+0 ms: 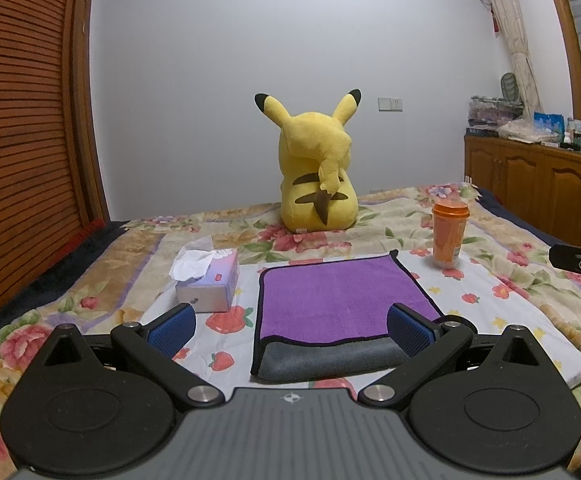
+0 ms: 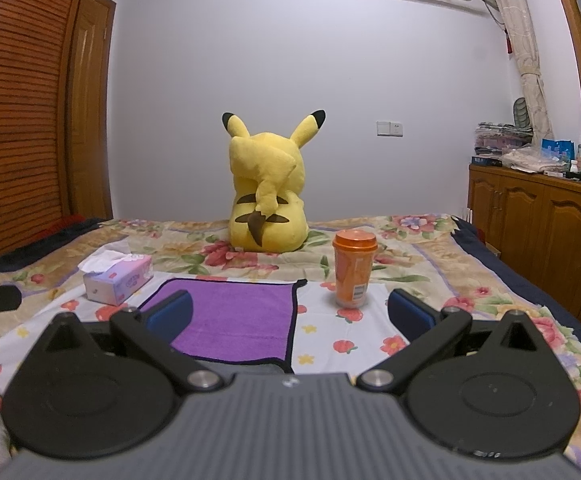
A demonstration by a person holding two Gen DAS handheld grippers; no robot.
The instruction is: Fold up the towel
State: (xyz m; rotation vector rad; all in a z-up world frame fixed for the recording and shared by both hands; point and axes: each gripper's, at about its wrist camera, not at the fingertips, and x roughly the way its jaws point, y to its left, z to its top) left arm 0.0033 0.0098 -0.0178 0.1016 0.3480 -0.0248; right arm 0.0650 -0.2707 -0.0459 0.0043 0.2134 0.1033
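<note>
The purple microfibre towel with black edging (image 1: 342, 296) lies folded on the bed, nearer the left gripper (image 1: 290, 330) (both grippers' fingers spread, empty); the right gripper (image 2: 290, 316) sits off its right edge.

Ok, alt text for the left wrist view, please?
A purple towel, folded once with its grey underside showing at the near edge, lies flat on a floral bedspread between the open left gripper. A tissue box sits to its left, an orange cup to its right, and a yellow plush toy behind.
</note>
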